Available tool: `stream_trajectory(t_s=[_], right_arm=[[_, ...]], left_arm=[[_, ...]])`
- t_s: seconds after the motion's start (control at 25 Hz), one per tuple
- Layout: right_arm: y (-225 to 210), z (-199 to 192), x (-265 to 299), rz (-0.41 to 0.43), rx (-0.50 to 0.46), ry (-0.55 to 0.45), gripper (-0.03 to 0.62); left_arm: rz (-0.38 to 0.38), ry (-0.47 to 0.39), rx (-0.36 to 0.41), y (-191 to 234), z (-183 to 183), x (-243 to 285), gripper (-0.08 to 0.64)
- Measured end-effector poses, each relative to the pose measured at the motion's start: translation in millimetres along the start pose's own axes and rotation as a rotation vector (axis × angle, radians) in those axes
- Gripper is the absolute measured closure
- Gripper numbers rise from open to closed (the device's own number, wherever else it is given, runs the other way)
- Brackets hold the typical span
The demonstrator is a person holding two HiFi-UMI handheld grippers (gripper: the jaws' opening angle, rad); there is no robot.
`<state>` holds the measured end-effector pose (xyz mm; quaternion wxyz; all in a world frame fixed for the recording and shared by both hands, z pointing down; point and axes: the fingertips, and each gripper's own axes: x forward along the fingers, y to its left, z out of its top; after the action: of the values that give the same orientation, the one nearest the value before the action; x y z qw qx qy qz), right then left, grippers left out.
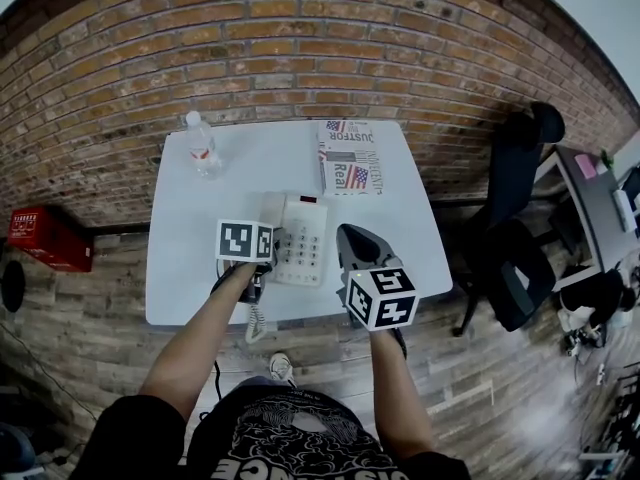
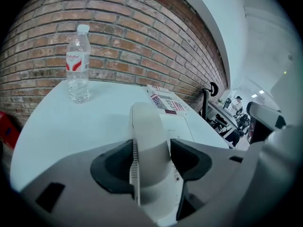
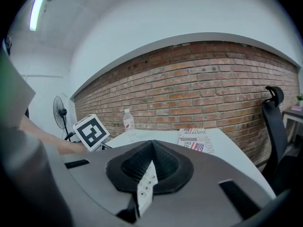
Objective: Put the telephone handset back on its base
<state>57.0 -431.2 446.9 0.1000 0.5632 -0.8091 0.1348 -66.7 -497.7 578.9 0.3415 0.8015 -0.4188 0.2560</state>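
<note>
The left gripper point(image 2: 152, 159) is spread wide, with the handset point(image 2: 149, 131) lying lengthwise between its pads. The left pad sits right against the handset's ribbed edge and the right pad just beside its other edge; neither visibly squeezes it. In the head view this gripper point(image 1: 268, 253) reaches in from the near edge of the tabletop point(image 1: 185, 268), its cube point(image 1: 245, 240) just left of the base point(image 1: 305, 238).

The handset point(image 1: 272, 211) rests on the left side of the base, running front to back, with the keypad to its right. A coiled cord point(image 1: 255, 323) hangs off the near edge of the tabletop below the left gripper.

The right gripper point(image 3: 151, 146) is pressed together at the tips, with nothing pinched. A narrow wedge below the tips shows a strip of the keypad. In the head view this gripper point(image 1: 352, 236) hovers just right of the base, its cube point(image 1: 383, 298) nearer the person.

Farther back on the tabletop, a bottle point(image 1: 202, 145) stands upright at the far left, well apart from the base. A folded paper point(image 1: 347, 156) with flag print lies at the far middle, just beyond the base. Behind the tabletop is a brick wall point(image 1: 300, 38). A black chair point(image 1: 515, 228) stands to the right, and a red box point(image 1: 45, 238) sits on the floor to the left.
</note>
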Motion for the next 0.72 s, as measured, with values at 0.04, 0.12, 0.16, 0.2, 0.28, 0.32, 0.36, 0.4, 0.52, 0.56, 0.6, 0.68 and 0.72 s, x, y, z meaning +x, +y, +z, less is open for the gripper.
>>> stream_trajectory(t_s=[0.04,0.12,0.16,0.2,0.28,0.32,0.36,0.4,0.52,0.56,0.6,0.68,0.72], right_arm=[[0,0,-1,0.002,-0.001,0.001,0.592],[1,0,-2,0.006,-0.005,0.002,0.592],[1,0,-3,0.008,-0.007,0.003,0.591],[2,0,-4,0.010,-0.008,0.003,0.592],[4,0,-7,0.017,-0.012,0.004,0.592],[5,0,-8,0.021,-0.014,0.004,0.592],[7,0,-9,0.025,-0.016,0.004,0.591],[8,1,-10,0.029,-0.018,0.004,0.591],[10,3,-16,0.042,-0.023,0.001,0.591],[11,4,-19,0.046,-0.025,-0.001,0.592],[12,5,-21,0.050,-0.028,-0.003,0.591],[13,8,-26,0.059,-0.034,-0.010,0.591],[15,10,-29,0.064,-0.038,-0.013,0.592]], left_arm=[[-0.002,-0.002,0.004,0,0,-1,0.327],[0.001,-0.015,0.014,0,2,-4,0.327],[0.004,-0.024,0.018,-1,4,-7,0.327],[0.007,-0.031,0.022,-1,5,-9,0.327],[0.013,-0.040,0.031,0,8,-14,0.327],[0.017,-0.046,0.036,0,9,-18,0.327],[0.021,-0.054,0.040,0,12,-22,0.327],[0.023,-0.064,0.042,-1,14,-26,0.327],[0.026,-0.098,0.044,-5,19,-41,0.327],[0.028,-0.111,0.046,-6,20,-47,0.327],[0.029,-0.126,0.049,-8,21,-53,0.327],[0.030,-0.159,0.054,-12,23,-65,0.330],[0.030,-0.175,0.056,-15,23,-71,0.331]])
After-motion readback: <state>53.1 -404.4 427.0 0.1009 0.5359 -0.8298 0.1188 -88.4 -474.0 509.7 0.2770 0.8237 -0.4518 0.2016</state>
